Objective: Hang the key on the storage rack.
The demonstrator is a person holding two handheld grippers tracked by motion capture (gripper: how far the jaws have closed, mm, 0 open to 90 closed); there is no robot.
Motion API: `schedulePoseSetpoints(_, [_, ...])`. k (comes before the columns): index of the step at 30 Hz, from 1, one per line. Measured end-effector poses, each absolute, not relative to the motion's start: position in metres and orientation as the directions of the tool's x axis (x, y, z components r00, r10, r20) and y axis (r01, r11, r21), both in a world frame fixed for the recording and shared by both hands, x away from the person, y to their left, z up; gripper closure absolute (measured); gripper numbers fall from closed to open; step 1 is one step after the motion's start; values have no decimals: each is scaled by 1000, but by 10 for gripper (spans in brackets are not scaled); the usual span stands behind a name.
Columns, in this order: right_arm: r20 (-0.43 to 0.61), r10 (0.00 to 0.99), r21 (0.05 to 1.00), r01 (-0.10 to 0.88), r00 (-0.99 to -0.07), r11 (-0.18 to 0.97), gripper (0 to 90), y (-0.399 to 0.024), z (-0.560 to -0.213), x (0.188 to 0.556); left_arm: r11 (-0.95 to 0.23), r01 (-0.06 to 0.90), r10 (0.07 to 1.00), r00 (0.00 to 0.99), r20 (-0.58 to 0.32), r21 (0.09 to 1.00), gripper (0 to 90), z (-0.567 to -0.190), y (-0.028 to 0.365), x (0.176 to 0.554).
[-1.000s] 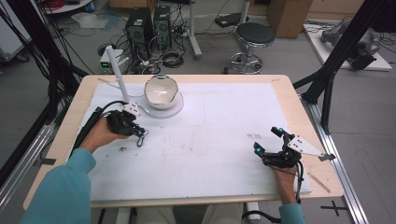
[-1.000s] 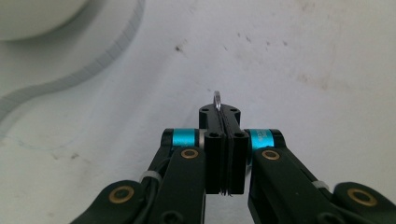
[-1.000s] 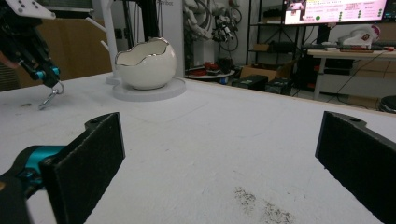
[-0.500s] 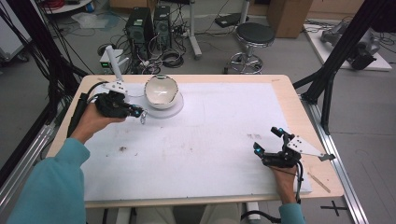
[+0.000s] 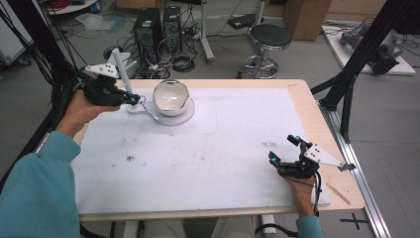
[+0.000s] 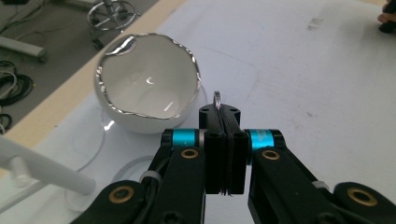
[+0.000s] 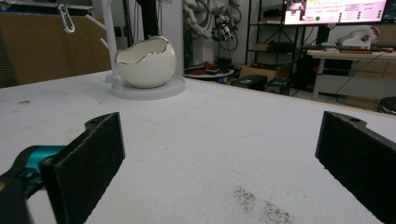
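Observation:
My left gripper [image 5: 132, 99] is held up off the table at the far left, just left of a white egg-shaped bowl [image 5: 171, 95] with a silver rim. Its jaws are shut on a small silver metal ring [image 6: 217, 98], which pokes out past the left gripper's [image 6: 219, 114] tips. The bowl [image 6: 147, 93] looks empty and sits on a round white base [image 5: 173, 118] beside a white branched post [image 5: 121, 67]. My right gripper [image 5: 283, 148] rests near the front right of the table, open with nothing between its jaws [image 7: 224, 144].
A white mat [image 5: 218, 144] covers the wooden table [image 5: 322, 129], with dark smudges [image 5: 130, 158] at the front left. A silver clip [image 7: 65, 18] hangs beside the post [image 7: 111, 42], its top out of frame. Computer towers, cables and a stool stand on the floor beyond.
My left hand has lifted off the mat and moved away to the far left, ending raised beside the bowl and post. The right hand has stayed where it was.

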State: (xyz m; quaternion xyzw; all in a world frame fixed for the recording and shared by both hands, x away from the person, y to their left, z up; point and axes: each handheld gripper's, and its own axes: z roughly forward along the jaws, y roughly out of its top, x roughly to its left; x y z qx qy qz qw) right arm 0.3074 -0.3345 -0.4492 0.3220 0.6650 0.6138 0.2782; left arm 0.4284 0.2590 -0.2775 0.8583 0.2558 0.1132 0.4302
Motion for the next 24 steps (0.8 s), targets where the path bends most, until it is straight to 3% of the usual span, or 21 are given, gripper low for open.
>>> schedulePoseSetpoints(24, [17,769,996,79,-639,43,6,-334,-449,308,-392,405,655,753,-58,826,885,-288,311,463])
